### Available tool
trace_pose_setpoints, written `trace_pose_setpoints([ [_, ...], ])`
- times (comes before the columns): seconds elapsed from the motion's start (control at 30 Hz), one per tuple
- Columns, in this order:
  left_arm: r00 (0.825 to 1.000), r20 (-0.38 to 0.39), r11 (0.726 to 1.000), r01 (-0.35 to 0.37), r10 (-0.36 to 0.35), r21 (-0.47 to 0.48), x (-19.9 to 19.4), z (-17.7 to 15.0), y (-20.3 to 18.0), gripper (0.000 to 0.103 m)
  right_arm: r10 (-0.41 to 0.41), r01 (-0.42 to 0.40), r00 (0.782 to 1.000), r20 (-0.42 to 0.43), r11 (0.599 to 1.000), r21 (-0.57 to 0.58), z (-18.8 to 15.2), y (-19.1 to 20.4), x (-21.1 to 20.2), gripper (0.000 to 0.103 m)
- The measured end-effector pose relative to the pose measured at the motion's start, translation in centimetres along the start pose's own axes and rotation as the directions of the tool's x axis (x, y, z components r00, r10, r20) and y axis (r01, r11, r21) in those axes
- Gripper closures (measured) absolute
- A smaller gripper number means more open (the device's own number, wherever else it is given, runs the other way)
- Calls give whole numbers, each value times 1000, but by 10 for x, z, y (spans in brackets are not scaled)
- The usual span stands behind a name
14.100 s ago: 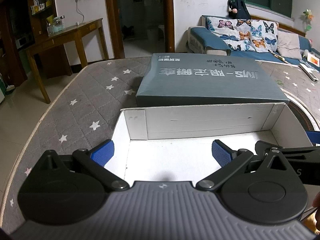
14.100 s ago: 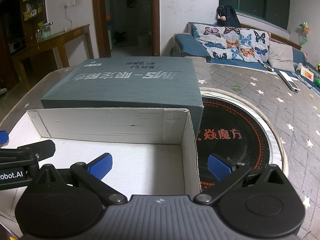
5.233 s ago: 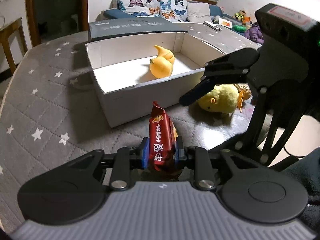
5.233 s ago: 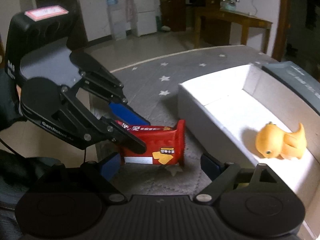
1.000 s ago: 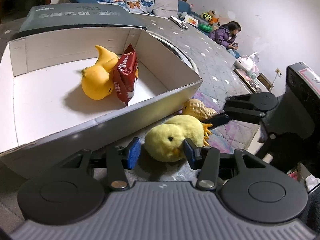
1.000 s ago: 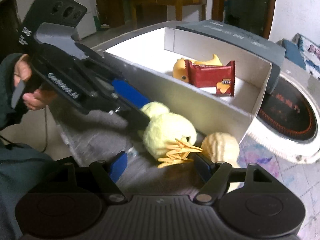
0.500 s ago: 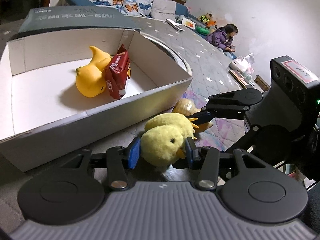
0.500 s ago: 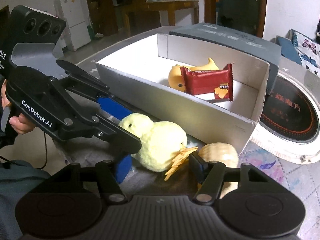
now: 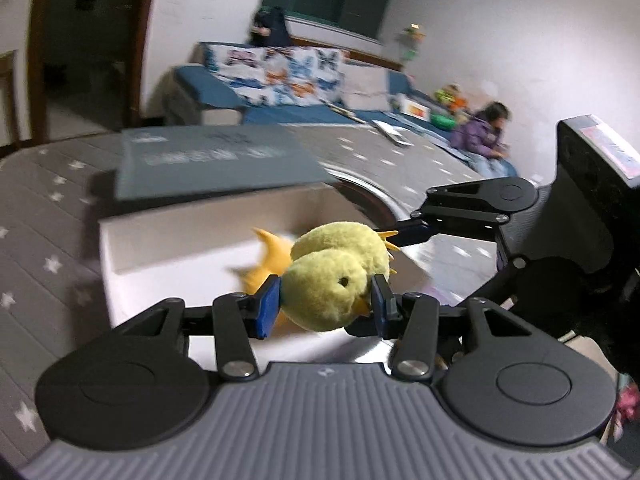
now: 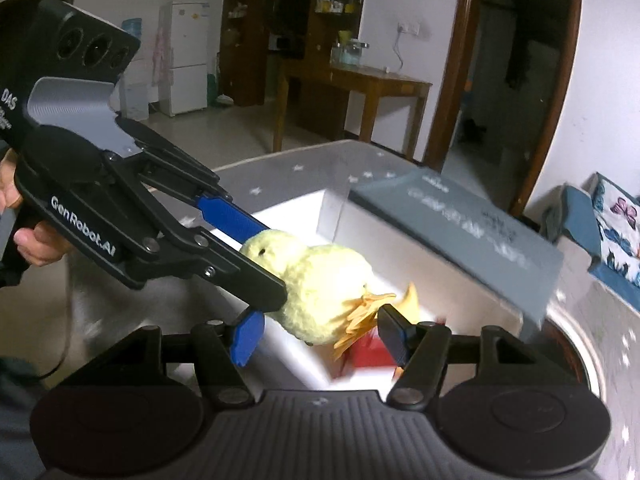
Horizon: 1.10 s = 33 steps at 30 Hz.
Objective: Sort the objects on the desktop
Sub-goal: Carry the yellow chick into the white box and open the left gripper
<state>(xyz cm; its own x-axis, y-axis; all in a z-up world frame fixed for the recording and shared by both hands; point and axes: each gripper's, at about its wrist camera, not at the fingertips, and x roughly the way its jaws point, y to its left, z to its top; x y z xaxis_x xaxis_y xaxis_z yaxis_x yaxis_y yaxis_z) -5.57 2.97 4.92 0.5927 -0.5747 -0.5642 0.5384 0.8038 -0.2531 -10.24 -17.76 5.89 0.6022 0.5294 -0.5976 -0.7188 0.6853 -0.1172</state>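
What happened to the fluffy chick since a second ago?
Both claws lifted the plush chick off the table toward the white box. The right claw has just been closing on its body; the left claw kept squeezing its head. The orange duck stayed inside.

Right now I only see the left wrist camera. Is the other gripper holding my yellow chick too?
Observer: Yes. The right gripper has just been closing its jaws, with the plush chick between them, one pad at its orange feet.
Operator: Is the red snack in the box?
Observer: Yes, the red snack packet lies in the white box.
Operator: Who holds the left gripper?
Observer: A hand grips its handle.
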Motion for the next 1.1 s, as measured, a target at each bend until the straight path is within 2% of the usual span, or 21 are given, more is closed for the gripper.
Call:
trace_pose_setpoints([
  [0.13,999,-18,998,-33,32,-60,23,12,29,55,17,-17,1000,-20,1000,-14,16,-19,40,40],
  [0.3,997,-58,995,-65,60,-82,47,17,50,55,47,-48,996,-70,999,-7,19,-36,78,40],
  [0.5,996,-71,989,-71,62,-129,57,15,67,54,58,-55,995,-87,998,38,14,-45,95,39],
  [0.73,993,-71,984,-106,97,-141,55,14,70,54,38,-36,996,-87,999,23,12,-42,96,37],
  [0.83,993,-62,984,-113,105,-137,49,13,67,54,23,-21,997,-77,999,26,12,-42,89,33],
  [1.1,996,-24,992,-87,85,-92,29,11,46,54,2,-1,1000,-26,1000,31,6,-31,46,31],
])
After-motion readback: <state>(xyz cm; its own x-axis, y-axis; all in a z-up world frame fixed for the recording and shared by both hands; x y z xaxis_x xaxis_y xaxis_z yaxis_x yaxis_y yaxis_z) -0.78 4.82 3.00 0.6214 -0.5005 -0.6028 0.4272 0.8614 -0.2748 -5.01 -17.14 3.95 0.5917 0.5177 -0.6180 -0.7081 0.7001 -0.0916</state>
